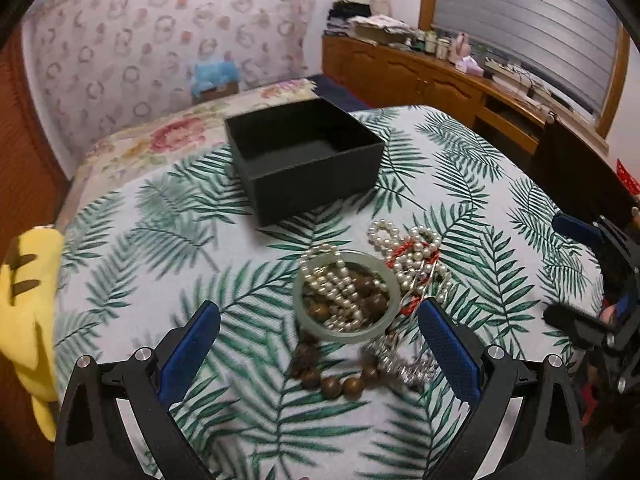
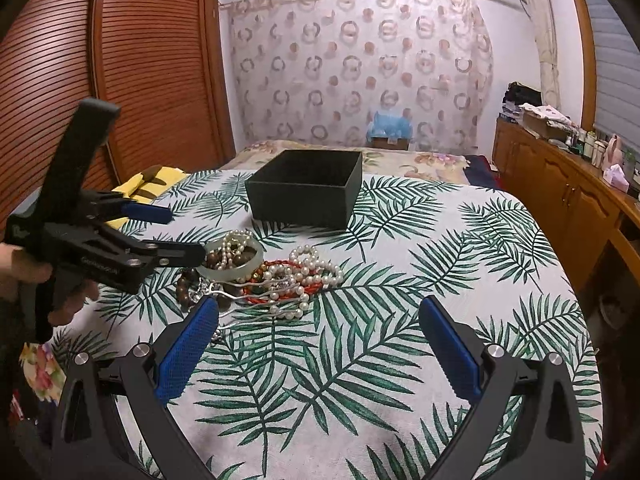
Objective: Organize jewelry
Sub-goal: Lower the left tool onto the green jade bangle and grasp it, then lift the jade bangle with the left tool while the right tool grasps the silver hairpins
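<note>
pale green jade, the bangle (image 1: 346, 296) lies just below the middle of the left wrist frame, on a heap of jewelry on the leaf-print cloth (image 1: 460, 168). pearl strands (image 1: 340, 284) drape across the bangle and into its ring, where brown wooden beads (image 1: 320, 312) show; more of these beads curl out below it. to its right lie more pearls (image 1: 416, 252) tangled with a red cord (image 1: 400, 250), and a silvery chain (image 1: 404, 364) sits at lower right of the heap. in the right wrist frame the same heap is left of centre, with the bangle (image 2: 256, 258) at its upper left and pearls (image 2: 316, 264) trailing right.

above the heap in both frames stands a black open box (image 1: 316, 184), apart from the jewelry; its visible inside is bare.

the left gripper (image 1: 320, 320) hovers low over the heap, jaws spread wide to either side of the bangle, gripping nothing. in the right wrist frame it (image 2: 188, 236) comes in from the left edge, one tip beside the bangle. the right gripper (image 2: 320, 316) has its jaws spread wide too, over bare cloth just right of the heap, its left finger (image 2: 192, 336) near the heap's lower edge.

something yellow (image 1: 28, 300) lies at the left edge of the left wrist frame. a wooden cabinet (image 1: 420, 80) fills the upper right.
</note>
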Demonstrator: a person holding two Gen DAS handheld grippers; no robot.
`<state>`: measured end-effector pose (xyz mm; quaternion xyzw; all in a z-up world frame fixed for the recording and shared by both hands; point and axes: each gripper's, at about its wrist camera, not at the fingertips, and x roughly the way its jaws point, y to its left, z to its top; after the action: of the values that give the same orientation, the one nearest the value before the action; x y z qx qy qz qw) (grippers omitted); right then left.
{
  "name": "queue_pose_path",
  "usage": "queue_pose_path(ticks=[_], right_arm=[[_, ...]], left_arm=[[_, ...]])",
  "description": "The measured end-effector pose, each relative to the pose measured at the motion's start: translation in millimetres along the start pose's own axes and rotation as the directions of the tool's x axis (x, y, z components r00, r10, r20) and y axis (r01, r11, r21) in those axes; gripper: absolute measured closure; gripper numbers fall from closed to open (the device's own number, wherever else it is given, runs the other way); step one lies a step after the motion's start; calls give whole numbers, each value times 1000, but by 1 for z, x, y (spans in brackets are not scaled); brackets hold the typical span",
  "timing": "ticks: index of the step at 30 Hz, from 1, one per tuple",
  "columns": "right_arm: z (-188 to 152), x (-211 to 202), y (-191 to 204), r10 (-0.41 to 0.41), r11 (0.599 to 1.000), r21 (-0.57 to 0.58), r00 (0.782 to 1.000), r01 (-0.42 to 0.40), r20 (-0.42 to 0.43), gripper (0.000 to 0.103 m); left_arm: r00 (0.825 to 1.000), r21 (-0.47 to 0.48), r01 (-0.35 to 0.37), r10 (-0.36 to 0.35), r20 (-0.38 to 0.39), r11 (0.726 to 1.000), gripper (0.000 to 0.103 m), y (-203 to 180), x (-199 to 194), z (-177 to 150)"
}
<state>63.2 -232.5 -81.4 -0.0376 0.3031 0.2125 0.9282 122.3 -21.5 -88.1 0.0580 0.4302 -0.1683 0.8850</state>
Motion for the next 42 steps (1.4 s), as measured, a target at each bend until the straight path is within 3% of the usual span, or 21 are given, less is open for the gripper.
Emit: queue_pose_path(ticks=[5,13,15,17,19,22,33,42], right_arm=[[-3,3,-1,2,1000,-4,1000,-2,-8,2],[-5,11,0,20,1000,-18,999,-21,-30,2],[-6,14,2,41,999,-19,998,-42,-43,3],[-7,21,6,81,996,-25,994,-83,-69,11],[-7,28,9,99,994,-37,991,-103,-92,17],[-8,38,14,131,989,-45,983,-137,-126,20],[-4,52,38,221,967,-83,957,-240,-187,22],[1,62,68,241,941,-178,939,-288,-247,38]], left_arm=[[999,12,2,-1,-42,1000,7,-5,23,8],[995,-27,89,-90,-52,996,7,-3,40,12],[995,-31,84,-86,-55,996,12,-3,43,13],[994,-21,86,-87,-66,996,26,-4,46,12],[996,-8,68,-68,-64,998,32,-5,47,12],[996,-7,64,-64,-61,998,34,-4,46,11],[997,-79,52,-47,65,996,34,20,5,6],[991,-130,0,17,135,991,34,46,-38,-9]])
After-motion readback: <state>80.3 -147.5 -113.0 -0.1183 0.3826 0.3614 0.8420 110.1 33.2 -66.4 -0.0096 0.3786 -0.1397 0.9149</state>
